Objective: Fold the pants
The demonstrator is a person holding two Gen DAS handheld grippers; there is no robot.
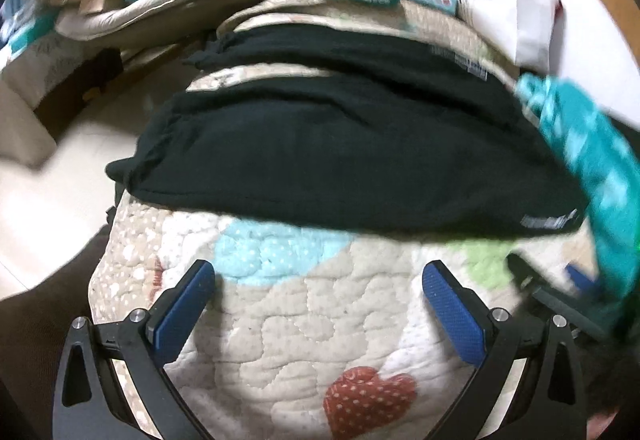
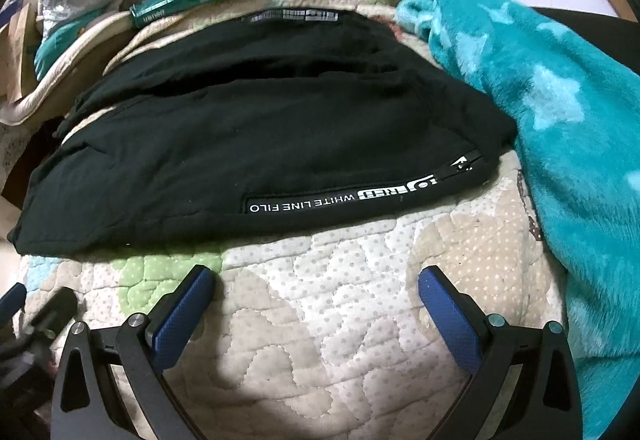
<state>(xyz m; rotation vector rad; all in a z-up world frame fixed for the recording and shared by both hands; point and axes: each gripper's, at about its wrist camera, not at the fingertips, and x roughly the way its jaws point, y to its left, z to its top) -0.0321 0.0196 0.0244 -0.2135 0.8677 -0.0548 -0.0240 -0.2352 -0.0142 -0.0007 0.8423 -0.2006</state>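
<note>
**Black pants spread on a quilted bed, both tongs wide open**

The black pants (image 2: pixel 248 136) lie flat across the middle of the bed's quilted cover (image 2: pixel 320 340), a soft matte knit with shallow creases. A zipped pocket with a white-lettered strip sits along their near edge. The cover is puffy, stitched in wavy lines, cream with dotted patches of pale blue, green and a red heart (image 1: pixel 368 396). A fluffy teal blanket (image 2: pixel 552 128) with lighter stars is heaped along the bed's right edge, touching the pants. The left tongs (image 1: pixel 320 314) and right tongs (image 2: pixel 316 314) hover over the bare cover near the front edge, their ribbed blue pads (image 2: pixel 182 320) spread wide and holding nothing. Boxes and bags crowd the far edge.
</note>
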